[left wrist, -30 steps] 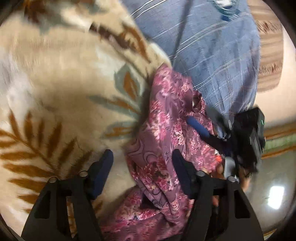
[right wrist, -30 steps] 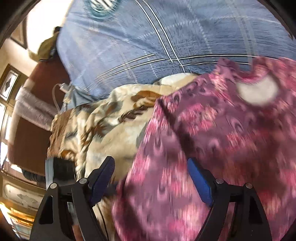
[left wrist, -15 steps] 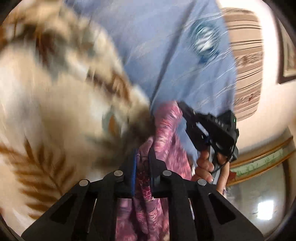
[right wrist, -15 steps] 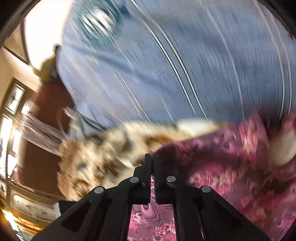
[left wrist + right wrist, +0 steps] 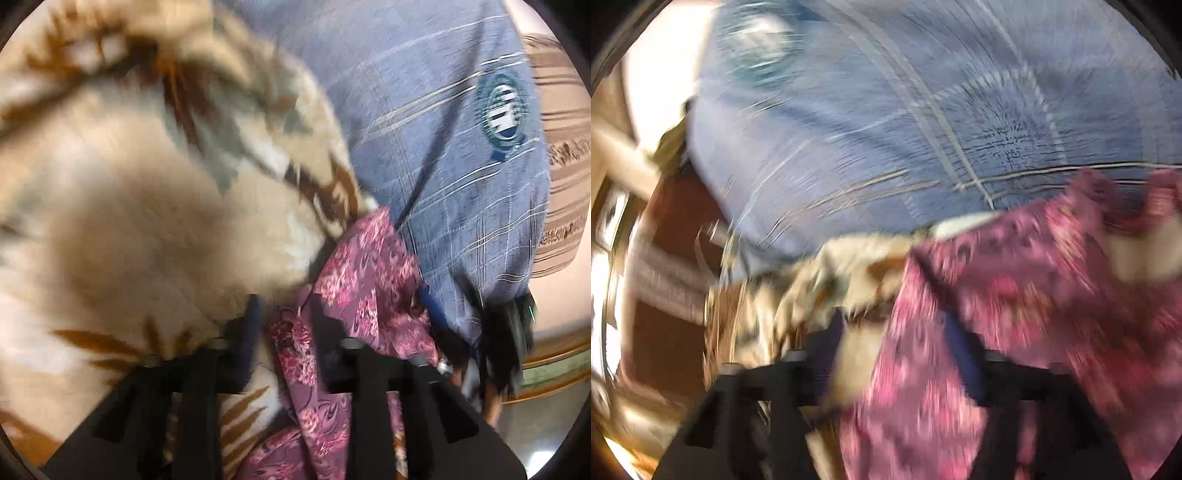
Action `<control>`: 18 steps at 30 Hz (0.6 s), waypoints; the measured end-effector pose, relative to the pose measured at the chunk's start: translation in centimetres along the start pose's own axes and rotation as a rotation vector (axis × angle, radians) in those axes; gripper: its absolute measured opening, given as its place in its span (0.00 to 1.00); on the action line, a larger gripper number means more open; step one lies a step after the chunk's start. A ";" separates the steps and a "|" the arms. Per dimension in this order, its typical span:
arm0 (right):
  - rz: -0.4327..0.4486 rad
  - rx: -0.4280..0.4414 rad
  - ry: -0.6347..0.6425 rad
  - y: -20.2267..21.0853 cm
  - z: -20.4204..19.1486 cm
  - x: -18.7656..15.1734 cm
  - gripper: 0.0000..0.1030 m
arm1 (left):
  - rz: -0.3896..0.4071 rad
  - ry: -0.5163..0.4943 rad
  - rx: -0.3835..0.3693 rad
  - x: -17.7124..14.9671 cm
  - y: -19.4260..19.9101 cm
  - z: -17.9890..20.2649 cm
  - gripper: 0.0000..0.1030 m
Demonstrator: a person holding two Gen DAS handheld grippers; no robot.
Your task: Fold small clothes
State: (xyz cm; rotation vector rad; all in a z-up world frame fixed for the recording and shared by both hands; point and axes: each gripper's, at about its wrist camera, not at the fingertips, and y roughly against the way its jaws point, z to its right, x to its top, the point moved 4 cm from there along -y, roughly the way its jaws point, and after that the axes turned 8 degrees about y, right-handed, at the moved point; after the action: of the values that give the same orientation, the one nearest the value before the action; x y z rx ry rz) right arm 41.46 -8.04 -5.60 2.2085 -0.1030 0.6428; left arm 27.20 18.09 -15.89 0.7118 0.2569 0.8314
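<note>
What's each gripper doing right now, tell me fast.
Left gripper: open, pink floral garment between its fingers.
Right gripper: open, garment edge between its fingers.

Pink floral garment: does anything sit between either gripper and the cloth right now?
Nothing visible does. The pink floral garment hangs directly between the open fingers of the left gripper, and it also drapes between those of the right gripper, above the leaf-print blanket.

This looks like a room in a home. A soft, furry blanket [image 5: 147, 206] with brown leaves covers most of the space. A big blue striped pillow [image 5: 450, 155] leans behind it. There is brown wooden furniture [image 5: 665, 258] and a shiny floor [image 5: 546, 424].
</note>
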 end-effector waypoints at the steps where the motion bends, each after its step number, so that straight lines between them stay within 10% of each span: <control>1: -0.002 -0.016 0.030 1.5 -0.7 -1.4 0.69 | 0.031 -0.019 0.014 -0.3 1.0 0.1 0.40; 9: 0.094 -0.195 -0.018 14.9 1.9 -17.6 0.68 | -0.055 -0.371 0.015 -9.7 0.6 5.9 0.50; 13: 0.123 -0.237 -0.151 17.1 5.2 -22.8 0.56 | -0.221 -0.432 0.005 -15.5 -1.4 6.9 0.50; 18: 0.117 -0.204 -0.196 17.2 6.4 -26.3 0.45 | -0.167 -0.497 0.089 -18.7 -0.6 6.1 0.50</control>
State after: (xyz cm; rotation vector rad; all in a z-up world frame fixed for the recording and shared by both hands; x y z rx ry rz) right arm 16.48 -27.76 -9.76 2.0726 -0.3840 0.4554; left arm 18.07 0.88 -12.90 0.9425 -0.0948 0.4661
